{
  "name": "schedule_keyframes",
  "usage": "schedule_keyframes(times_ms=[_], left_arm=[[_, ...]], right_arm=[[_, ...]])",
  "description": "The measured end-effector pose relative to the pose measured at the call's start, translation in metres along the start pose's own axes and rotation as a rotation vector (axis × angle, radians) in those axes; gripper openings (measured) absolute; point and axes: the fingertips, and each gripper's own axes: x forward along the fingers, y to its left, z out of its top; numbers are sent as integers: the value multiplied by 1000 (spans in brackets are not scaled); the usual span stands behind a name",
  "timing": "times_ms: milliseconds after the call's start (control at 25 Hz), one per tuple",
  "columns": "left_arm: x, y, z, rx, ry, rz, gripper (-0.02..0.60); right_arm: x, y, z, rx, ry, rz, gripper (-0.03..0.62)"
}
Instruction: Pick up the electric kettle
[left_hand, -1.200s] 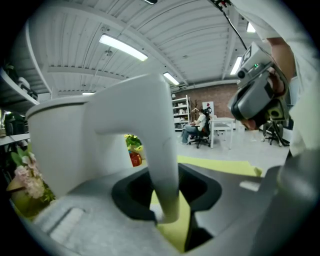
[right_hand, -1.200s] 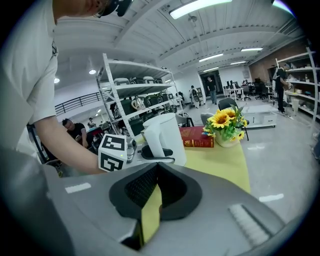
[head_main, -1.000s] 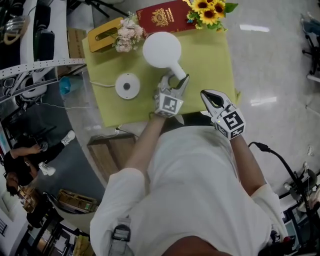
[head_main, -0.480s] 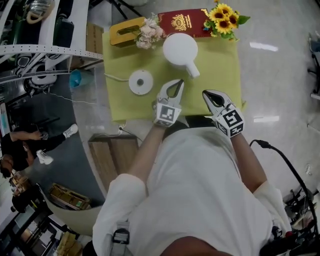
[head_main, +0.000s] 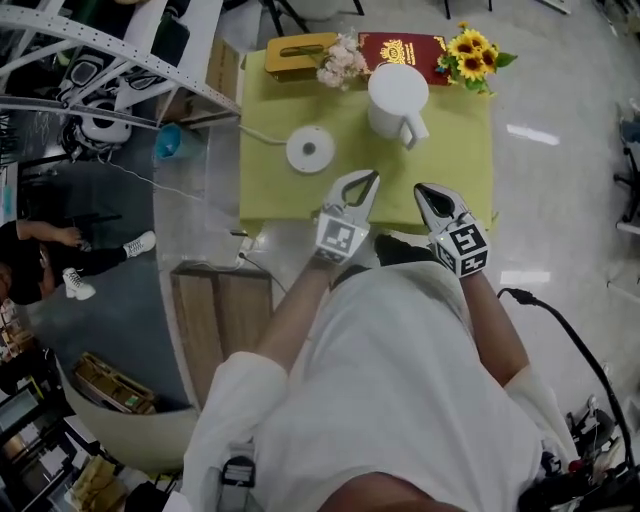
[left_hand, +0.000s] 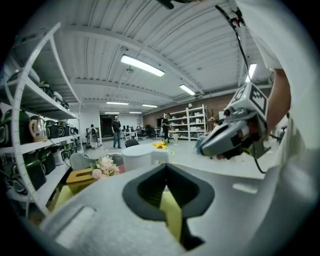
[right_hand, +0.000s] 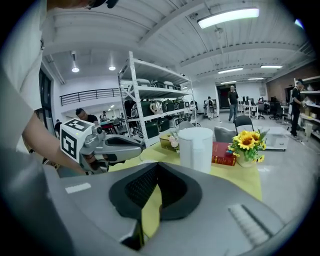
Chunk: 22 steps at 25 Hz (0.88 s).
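Observation:
The white electric kettle (head_main: 396, 98) stands upright on the yellow-green table (head_main: 462, 150), its handle toward me, apart from its round white base (head_main: 310, 149). My left gripper (head_main: 364, 181) hovers over the table's near edge, short of the kettle, shut with nothing in it. My right gripper (head_main: 424, 192) is beside it, also shut and empty. In the left gripper view the kettle (left_hand: 137, 156) lies ahead past the closed jaws (left_hand: 166, 168), with the right gripper (left_hand: 234, 136) off to the right. The right gripper view shows the kettle (right_hand: 196, 148) beyond its closed jaws (right_hand: 157, 168).
At the table's far edge sit a wooden tissue box (head_main: 300, 55), pink flowers (head_main: 343, 63), a red book (head_main: 405, 47) and sunflowers (head_main: 475, 51). A cord runs left from the base. White shelving (head_main: 100, 60) and a low wooden stand (head_main: 220, 312) are at the left.
The left gripper was open at the kettle's handle; it has shut empty and drawn back toward me. The right gripper also pulled back slightly. The kettle stayed on the table.

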Motion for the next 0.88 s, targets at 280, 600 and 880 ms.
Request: schedule_keyframes(times_ms=[280,600,880], left_arm=[[-67,-33,5,-5,8,-14,2],[-140,-70,6,-32,8,14,2],[-201,-86,20,-66,8,54,2]], right_arm=[[-26,56,-5,-37,-17,-32,3],[-67,122,-24,-56,-50,-56,3],[-102,163,-28,-63,-77,-81,3]])
